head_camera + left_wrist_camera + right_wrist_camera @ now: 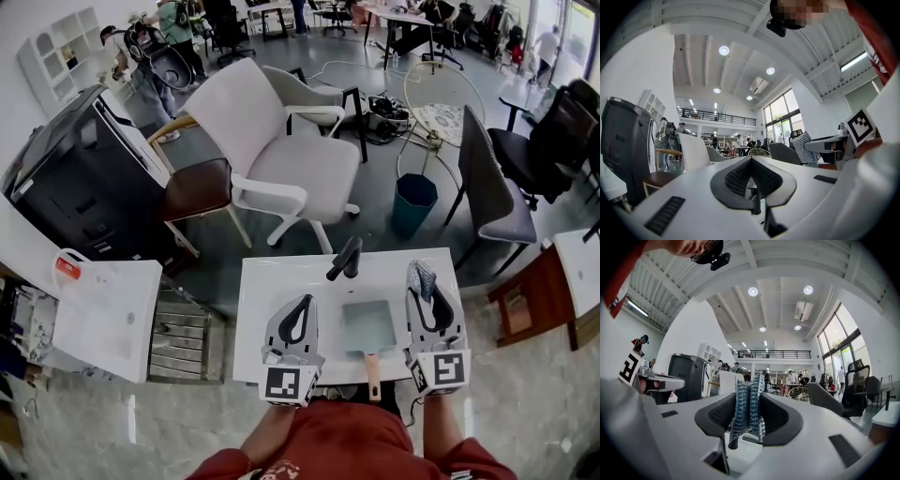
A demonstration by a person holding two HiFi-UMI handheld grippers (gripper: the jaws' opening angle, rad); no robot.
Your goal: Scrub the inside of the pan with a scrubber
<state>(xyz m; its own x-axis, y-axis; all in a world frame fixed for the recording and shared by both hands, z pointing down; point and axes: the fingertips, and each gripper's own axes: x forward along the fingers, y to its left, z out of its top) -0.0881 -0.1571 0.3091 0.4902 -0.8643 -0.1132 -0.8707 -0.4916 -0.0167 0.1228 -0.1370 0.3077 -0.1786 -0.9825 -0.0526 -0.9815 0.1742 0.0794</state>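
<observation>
Though amid office chairs (281,141), white counter (272,281) under pan (367,326).

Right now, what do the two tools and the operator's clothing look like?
Identical pair: left tool and right tool have pale grey-white bodies, black ribbed pads, and a rear cube with black-and-white square markers. No cables visible. The person wears a red top.

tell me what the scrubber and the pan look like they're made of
Scrubber: knitted mesh, blue-grey with shiny glints, so probably metallic or plastic thread. Pan: square, with an even matte grey-green inside, likely coated metal, though the look leaves that open. Its handle: reddish-brown, seemingly wood.
</observation>
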